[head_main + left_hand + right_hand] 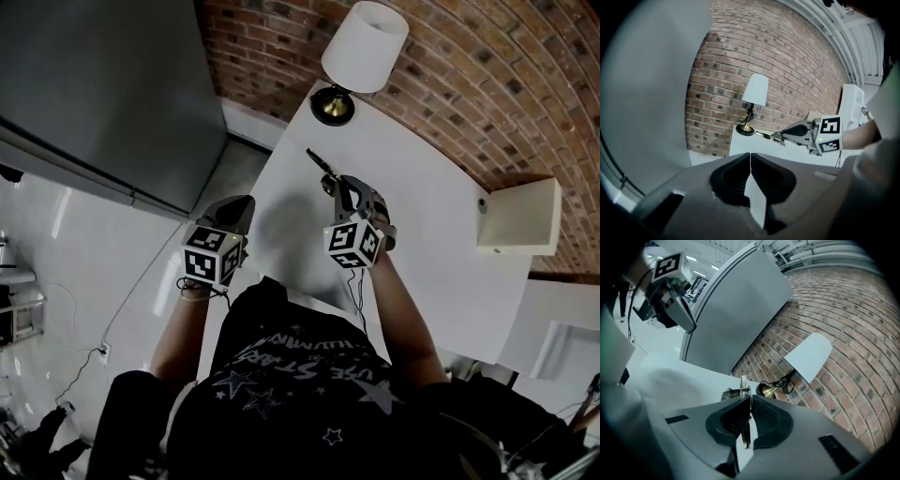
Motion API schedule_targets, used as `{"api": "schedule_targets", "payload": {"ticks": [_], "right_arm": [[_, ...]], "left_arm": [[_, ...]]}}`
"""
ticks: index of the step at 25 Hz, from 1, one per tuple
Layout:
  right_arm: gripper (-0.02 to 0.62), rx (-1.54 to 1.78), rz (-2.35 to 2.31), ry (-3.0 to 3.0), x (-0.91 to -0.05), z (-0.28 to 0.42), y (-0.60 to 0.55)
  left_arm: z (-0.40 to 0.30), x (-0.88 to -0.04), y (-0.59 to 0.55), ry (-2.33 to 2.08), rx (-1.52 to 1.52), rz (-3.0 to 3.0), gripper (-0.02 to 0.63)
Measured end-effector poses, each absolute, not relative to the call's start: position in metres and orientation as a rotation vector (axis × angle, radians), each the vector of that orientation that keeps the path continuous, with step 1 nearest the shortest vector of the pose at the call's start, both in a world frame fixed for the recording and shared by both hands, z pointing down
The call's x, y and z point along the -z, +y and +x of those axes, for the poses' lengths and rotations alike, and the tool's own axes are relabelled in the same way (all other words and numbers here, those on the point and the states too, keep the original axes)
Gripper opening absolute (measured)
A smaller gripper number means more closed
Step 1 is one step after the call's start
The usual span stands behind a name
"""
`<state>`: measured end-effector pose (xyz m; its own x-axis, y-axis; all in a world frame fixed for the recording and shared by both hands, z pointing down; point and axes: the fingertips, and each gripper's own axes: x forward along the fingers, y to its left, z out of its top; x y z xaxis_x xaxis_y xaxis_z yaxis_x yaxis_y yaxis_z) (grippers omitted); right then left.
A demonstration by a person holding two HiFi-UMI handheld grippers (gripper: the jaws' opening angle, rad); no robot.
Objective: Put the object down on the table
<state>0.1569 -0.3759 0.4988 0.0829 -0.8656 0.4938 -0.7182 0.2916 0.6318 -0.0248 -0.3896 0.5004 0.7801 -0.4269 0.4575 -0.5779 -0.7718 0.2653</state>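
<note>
A slim metal tool (pixel 323 171) with a dark handle sticks out of my right gripper (pixel 347 190), which is shut on it over the middle of the white table (pixel 431 225). In the right gripper view the tool's shiny end (pixel 742 383) pokes out past the closed jaws of the right gripper (pixel 749 398) toward the lamp. The left gripper view shows the tool (pixel 765 135) level with the lamp base; whether it touches the table I cannot tell. My left gripper (pixel 238 204) hangs at the table's left edge, shut and empty (pixel 750 155).
A white-shaded lamp (pixel 364 45) with a brass base (pixel 331 105) stands at the table's far end, against a brick wall (pixel 487 84). A cream box (pixel 520 217) sits at the table's right. A tall grey cabinet (pixel 94 94) stands left of the table.
</note>
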Motion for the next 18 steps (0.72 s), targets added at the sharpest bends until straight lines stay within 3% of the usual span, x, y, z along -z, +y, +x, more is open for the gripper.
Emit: {"api": "schedule_targets", "payload": {"ticks": [18], "right_arm": [[0.014, 0.263, 1.274, -1.585, -0.562, 0.152, -0.461]], "left_arm": [[-0.016, -0.531, -0.456, -0.714, -0.582, 2.515, 0.021]]}}
